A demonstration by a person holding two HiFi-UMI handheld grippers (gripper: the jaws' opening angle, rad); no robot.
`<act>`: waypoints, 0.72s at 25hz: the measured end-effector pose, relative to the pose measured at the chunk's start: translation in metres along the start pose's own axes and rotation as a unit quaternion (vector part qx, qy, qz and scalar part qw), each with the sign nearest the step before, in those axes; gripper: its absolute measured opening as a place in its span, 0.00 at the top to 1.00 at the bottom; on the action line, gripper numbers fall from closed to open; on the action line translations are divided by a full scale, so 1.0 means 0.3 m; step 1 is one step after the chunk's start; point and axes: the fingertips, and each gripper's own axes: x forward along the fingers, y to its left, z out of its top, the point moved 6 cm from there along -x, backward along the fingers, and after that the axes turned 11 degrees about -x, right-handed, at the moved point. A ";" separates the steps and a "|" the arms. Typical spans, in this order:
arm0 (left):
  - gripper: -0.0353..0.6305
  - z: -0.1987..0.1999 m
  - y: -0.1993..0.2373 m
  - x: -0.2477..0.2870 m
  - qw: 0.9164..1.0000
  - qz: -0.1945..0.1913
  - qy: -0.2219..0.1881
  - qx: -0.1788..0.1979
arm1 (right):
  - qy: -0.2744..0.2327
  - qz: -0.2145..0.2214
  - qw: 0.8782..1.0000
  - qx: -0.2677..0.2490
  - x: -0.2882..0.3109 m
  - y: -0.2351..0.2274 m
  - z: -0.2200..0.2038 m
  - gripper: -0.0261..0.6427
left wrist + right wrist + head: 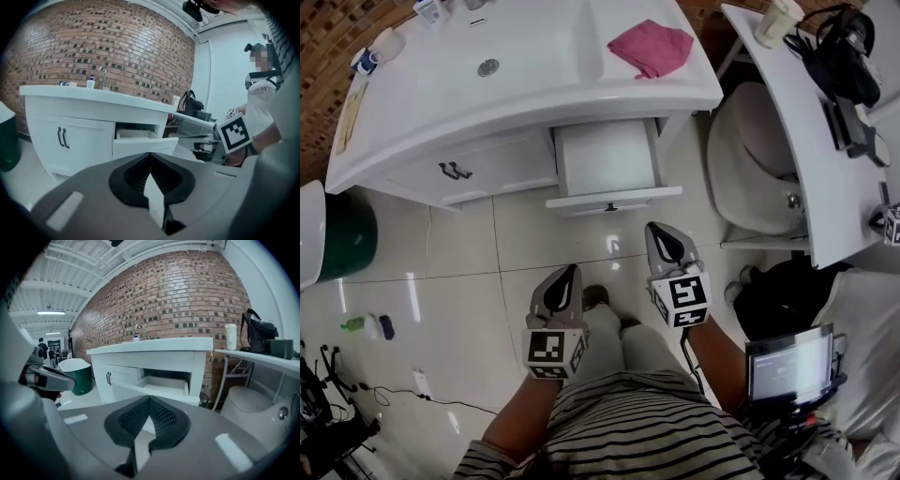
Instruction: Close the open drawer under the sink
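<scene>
**Washroom: vanity drawer standing open**

Setting: a brick-walled room with a pale tiled floor (pixel 441 272). A white vanity (pixel 534 56) stands against the brick.

1. Drawer (pixel 607 159). It sits under the right end of the vanity top, beside the handled door (pixel 455 171). It is pulled well out, looks empty, and its front panel faces the person. This is the task's thing, and it is not yet closed.

2. Left gripper (pixel 572 270). It is held low over the floor in front of the person's legs, well short of the drawer. The jaws are pressed together with nothing between them. It is probably idle, since one pusher should be enough.

3. Right gripper (pixel 654 228). It is a little ahead of the left one and points toward the drawer front, nearer to it but not touching. The jaws are likewise together and empty. Closed tips make a blunt nose, and pushing a panel needs no grasp, which likely explains the hold. The next move would be to meet the panel near its middle, so the drawer runs in square and does not skew.

4. Cloth (pixel 652 47), pink. It lies on the right end of the vanity top, above the drawer, clear of the drawer's travel.

5. Bin (pixel 342 234), green. It stands on the floor off the vanity's left end.

6. Table (pixel 806 122), white. It stands off the vanity's right end and carries a black bag (pixel 844 56).
</scene>
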 end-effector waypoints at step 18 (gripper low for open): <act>0.92 -0.043 0.077 0.118 0.999 0.005 -0.002 -0.034 | 0.025 -0.034 0.999 0.007 0.206 0.000 -0.119 0.96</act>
